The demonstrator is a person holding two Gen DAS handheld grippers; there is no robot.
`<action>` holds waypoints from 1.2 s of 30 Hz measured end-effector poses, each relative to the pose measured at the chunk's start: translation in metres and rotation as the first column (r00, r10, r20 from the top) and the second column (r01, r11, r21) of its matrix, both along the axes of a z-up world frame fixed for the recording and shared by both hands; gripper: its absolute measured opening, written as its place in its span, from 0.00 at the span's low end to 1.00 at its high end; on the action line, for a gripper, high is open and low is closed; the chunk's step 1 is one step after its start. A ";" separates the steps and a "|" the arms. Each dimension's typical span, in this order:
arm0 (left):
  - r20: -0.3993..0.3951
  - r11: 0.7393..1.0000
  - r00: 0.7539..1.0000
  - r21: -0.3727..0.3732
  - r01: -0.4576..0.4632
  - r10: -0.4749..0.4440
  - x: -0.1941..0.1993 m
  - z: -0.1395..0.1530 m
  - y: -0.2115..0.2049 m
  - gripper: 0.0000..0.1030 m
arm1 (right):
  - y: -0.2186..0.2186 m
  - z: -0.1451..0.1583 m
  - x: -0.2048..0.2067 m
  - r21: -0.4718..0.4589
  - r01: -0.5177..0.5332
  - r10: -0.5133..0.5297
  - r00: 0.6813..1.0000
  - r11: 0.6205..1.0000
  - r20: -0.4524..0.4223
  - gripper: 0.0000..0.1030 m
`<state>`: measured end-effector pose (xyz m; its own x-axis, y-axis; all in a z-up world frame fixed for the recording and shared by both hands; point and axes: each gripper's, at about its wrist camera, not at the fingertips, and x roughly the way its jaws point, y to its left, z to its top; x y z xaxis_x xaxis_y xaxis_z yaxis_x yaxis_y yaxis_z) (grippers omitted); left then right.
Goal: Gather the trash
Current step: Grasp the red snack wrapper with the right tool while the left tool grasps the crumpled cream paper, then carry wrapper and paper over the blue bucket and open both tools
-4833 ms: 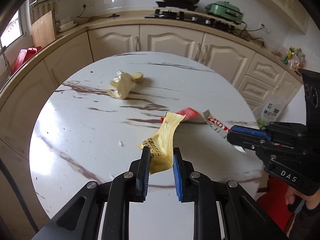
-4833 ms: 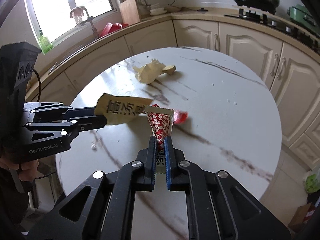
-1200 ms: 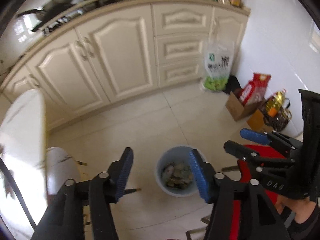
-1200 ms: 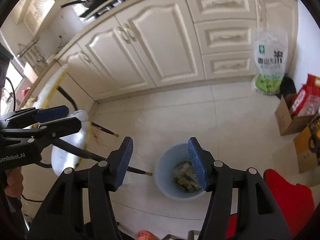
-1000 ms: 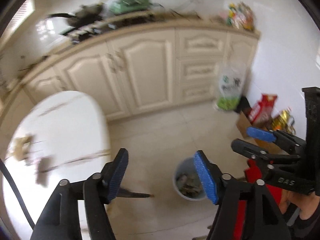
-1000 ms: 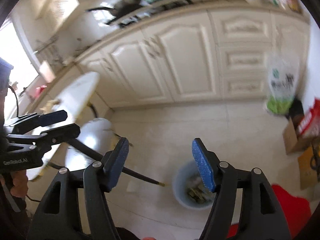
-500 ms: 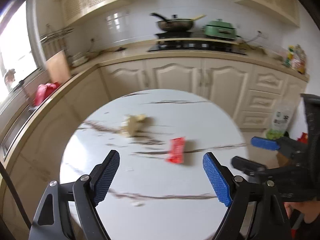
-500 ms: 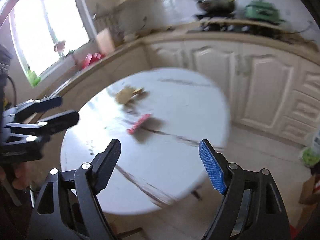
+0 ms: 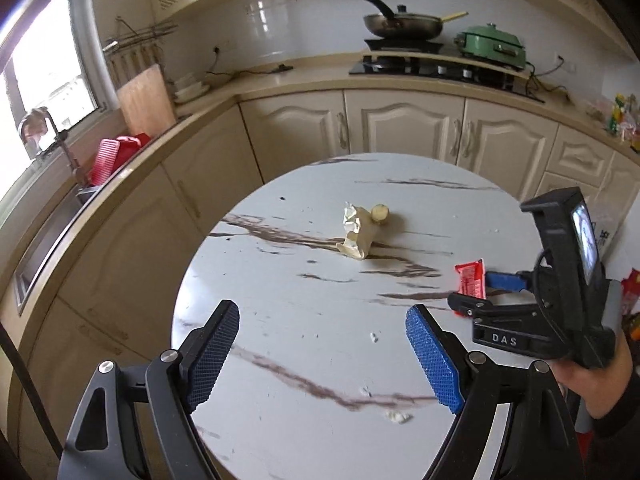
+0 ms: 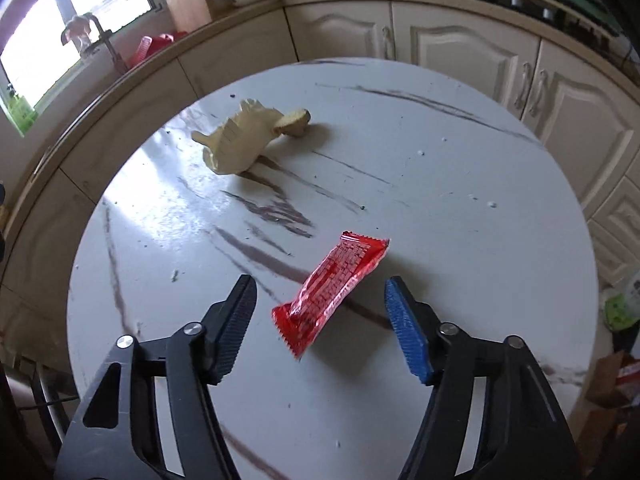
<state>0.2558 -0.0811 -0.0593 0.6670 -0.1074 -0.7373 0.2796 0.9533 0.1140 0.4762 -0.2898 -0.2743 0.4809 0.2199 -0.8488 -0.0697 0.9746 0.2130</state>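
Right gripper (image 10: 320, 322) hanging over round marble table (image 10: 460, 208), jaws spread wide, red wrapper (image 10: 330, 288) lying flat on tabletop between them, untouched. Left gripper (image 9: 322, 354) hovering wide open too, gripping nothing. Farther back, crumpled yellow wrapper (image 10: 238, 142) sitting against small food scrap (image 10: 294, 120).

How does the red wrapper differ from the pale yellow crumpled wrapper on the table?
The red wrapper is long, flat and smooth; the pale yellow wrapper is crumpled into a lump. The red one lies between the open fingers of the right hand-held gripper; the yellow one lies farther away, beside a small food scrap. Both rest on the marble table.
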 end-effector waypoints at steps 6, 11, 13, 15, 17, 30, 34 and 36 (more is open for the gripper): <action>-0.041 1.000 0.999 -0.001 0.031 -0.031 0.072 -0.013 -0.003 0.80 | 0.006 -0.002 -0.003 -0.038 -0.094 0.095 0.995 0.995 0.025 0.15; -0.072 0.999 0.997 0.018 0.034 -0.032 0.128 -0.047 -0.025 0.80 | -0.012 0.007 -0.006 -0.028 -0.092 0.094 0.992 0.995 0.080 0.10; -0.072 0.999 0.997 0.026 0.019 -0.017 0.146 -0.061 -0.032 0.80 | -0.026 0.010 -0.004 0.008 -0.079 0.078 0.992 0.997 0.101 0.09; -0.088 0.999 0.995 0.035 0.040 -0.036 0.164 -0.074 -0.040 0.80 | -0.033 0.010 0.000 0.020 -0.072 0.070 0.992 0.997 0.102 0.09; -0.092 0.999 0.995 0.035 0.031 -0.028 0.177 -0.086 -0.046 0.80 | -0.039 0.009 0.003 0.047 -0.073 0.068 0.992 0.996 0.106 0.09; -0.184 0.996 0.983 -0.088 -0.030 0.013 0.216 -0.117 -0.027 0.13 | -0.053 0.003 0.003 0.128 -0.069 0.055 0.992 0.989 0.112 0.09; -0.148 0.995 0.989 -0.103 -0.013 -0.003 0.195 -0.099 -0.015 0.12 | -0.050 0.011 -0.007 0.145 -0.069 0.050 0.991 0.987 0.126 0.09; -0.127 0.994 0.992 -0.113 0.001 -0.015 0.179 -0.089 -0.010 0.12 | -0.048 0.018 -0.013 0.153 -0.069 0.049 0.990 0.986 0.134 0.09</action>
<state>0.4350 -0.0911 -0.1478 0.5673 -0.1998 -0.7989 0.2926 0.9557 -0.0313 0.4632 -0.3380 -0.2565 0.5666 0.3770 -0.7327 -0.1633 0.9230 0.3486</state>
